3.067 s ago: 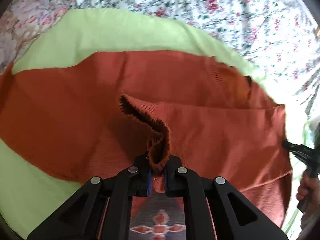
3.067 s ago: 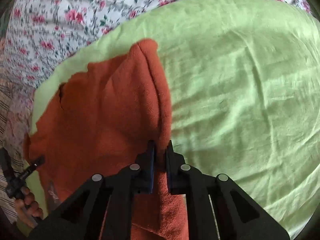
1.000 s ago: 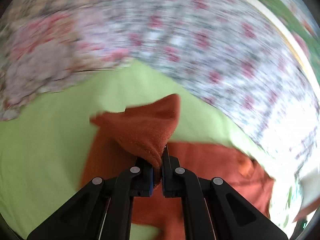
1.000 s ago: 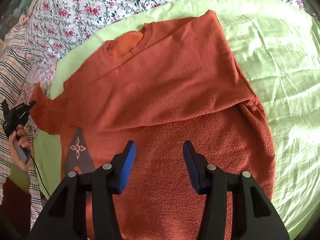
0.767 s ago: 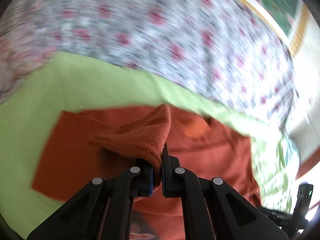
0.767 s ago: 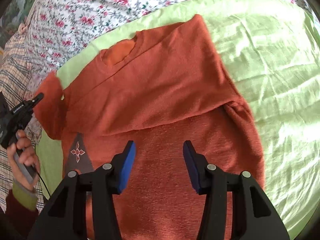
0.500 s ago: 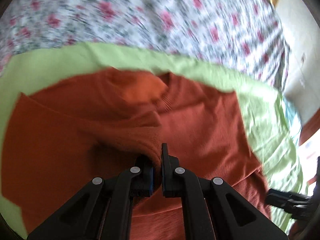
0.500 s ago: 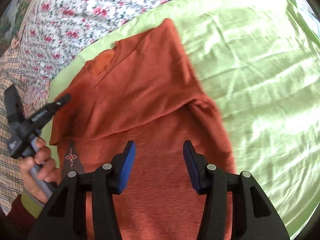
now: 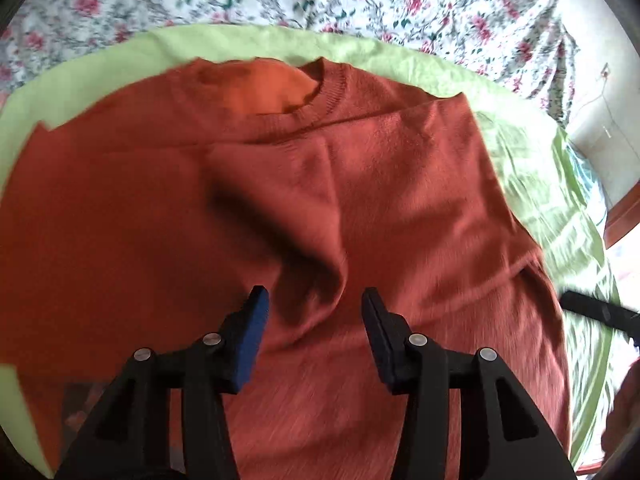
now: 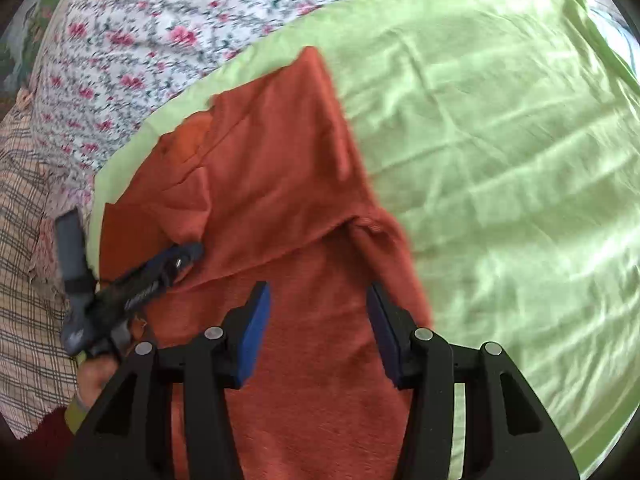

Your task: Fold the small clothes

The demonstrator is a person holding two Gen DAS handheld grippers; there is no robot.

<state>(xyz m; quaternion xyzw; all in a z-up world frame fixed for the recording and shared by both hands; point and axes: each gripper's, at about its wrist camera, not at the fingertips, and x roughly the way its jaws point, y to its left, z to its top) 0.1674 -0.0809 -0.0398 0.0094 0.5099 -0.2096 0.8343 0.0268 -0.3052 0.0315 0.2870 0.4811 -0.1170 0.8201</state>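
Left wrist view: left gripper [image 9: 314, 306] tilts steeply down over the sweater [image 9: 400, 208], jaws just opening, sleeve fold released
Right gripper [image 10: 318, 304]: angled down over sweater hem, jaws apart, empty

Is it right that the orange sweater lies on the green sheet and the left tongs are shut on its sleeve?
Not quite. The orange sweater does lie on the green sheet, but the left tongs are open. Their jaws have just been opening, and the left wrist view shows the folded-over sleeve lying loose between the pads, no longer pinched.
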